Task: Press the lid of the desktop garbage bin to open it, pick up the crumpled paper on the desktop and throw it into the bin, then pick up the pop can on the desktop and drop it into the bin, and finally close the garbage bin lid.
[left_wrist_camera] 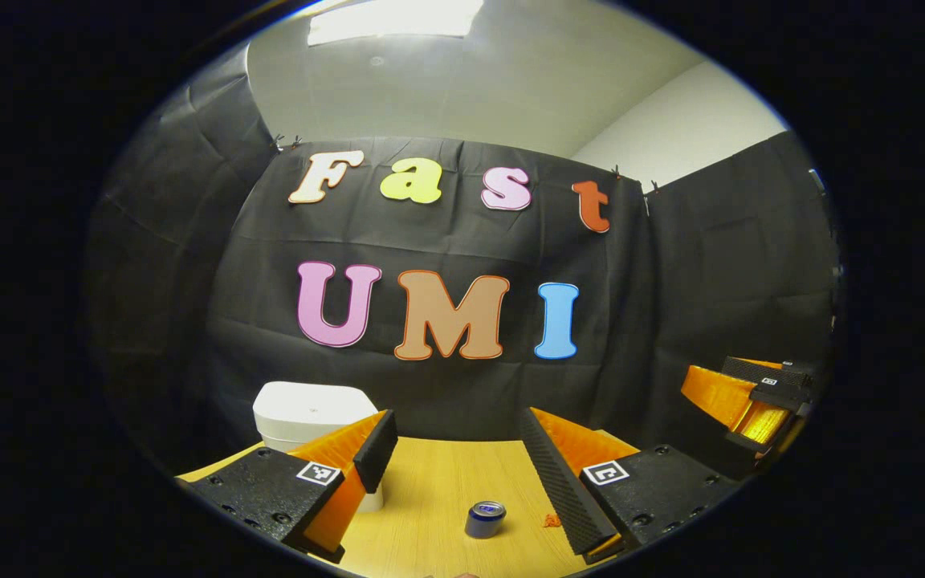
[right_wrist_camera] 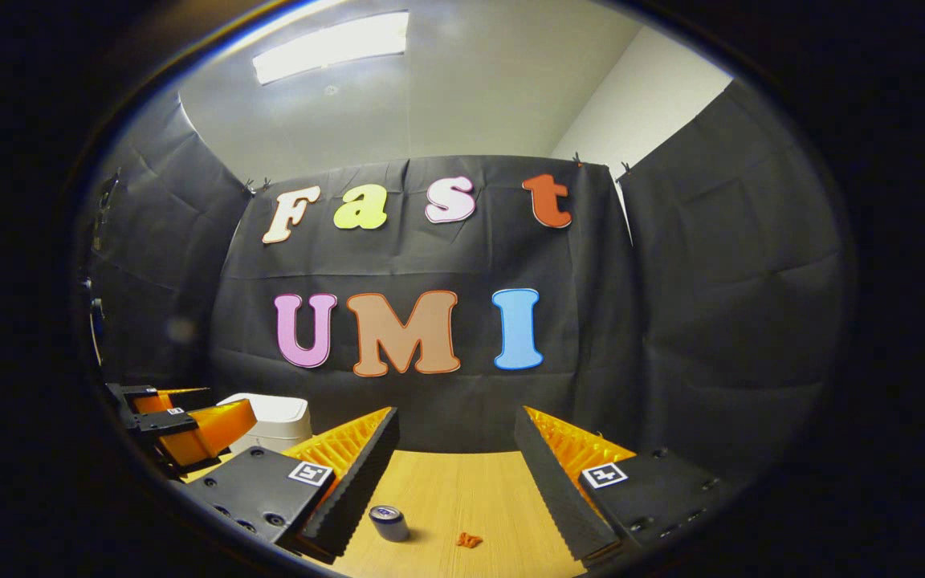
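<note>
both grippers, left gripper (left_wrist_camera: 454, 457) and right gripper (right_wrist_camera: 454, 449), hold jaws wide, gripping nothing. white lidded plastic bin (left_wrist_camera: 311, 413) stands shut at table's far left; small blue pop can (left_wrist_camera: 485, 519) stands upright on light wooden tabletop (left_wrist_camera: 438, 490) near small orange crumpled paper (right_wrist_camera: 468, 539).

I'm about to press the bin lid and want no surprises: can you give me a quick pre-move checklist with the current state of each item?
1. Garbage bin lid shut, ready to press: ok.
2. Left gripper open, holding nothing: ok.
3. Right gripper open, holding nothing: ok.
4. Pop can upright on the table, away from the bin: ok.
5. Crumpled paper located: cannot tell; the small orange scrap near the can may be it.
</note>
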{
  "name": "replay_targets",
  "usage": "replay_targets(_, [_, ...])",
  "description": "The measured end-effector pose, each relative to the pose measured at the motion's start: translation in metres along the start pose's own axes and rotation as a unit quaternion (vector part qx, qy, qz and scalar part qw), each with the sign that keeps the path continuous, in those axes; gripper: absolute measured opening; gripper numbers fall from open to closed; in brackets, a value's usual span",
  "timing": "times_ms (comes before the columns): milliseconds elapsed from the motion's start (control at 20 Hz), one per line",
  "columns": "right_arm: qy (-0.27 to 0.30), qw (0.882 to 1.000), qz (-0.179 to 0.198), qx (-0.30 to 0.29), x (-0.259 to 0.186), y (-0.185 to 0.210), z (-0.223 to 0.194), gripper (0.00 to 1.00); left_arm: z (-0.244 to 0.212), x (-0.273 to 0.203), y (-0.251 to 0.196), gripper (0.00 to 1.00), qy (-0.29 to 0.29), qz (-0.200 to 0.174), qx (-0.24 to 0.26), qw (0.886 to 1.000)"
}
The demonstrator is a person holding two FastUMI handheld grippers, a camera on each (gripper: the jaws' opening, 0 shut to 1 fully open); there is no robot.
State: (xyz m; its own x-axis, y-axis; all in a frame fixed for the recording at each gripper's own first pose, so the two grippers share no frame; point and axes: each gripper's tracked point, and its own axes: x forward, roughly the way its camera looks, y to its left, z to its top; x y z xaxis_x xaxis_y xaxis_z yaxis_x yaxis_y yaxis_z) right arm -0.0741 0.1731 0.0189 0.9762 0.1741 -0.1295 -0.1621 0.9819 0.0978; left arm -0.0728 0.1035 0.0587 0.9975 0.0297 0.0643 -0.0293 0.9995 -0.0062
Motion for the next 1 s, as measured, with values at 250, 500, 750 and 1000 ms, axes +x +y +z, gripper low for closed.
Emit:
replay_targets(250, [0.002,1.000,-0.018,0.007,0.003,-0.020,0.004,0.96,-0.001,0.008,-0.006,0.92,0.003,0.005,-0.005,1.000])
replay_targets(500, [-0.018,1.000,-0.023,-0.001,0.000,-0.027,0.020,0.97,0.003,0.019,-0.017,0.93,0.001,-0.003,-0.005,1.000])
replay_targets(750, [-0.032,0.999,-0.024,-0.020,-0.005,-0.032,0.026,0.96,0.005,0.030,-0.042,0.93,0.001,-0.025,-0.008,1.000])
replay_targets(1000, [-0.025,0.999,-0.017,-0.017,-0.002,-0.038,0.024,0.96,0.007,0.030,-0.052,0.93,-0.005,-0.027,-0.003,1.000])
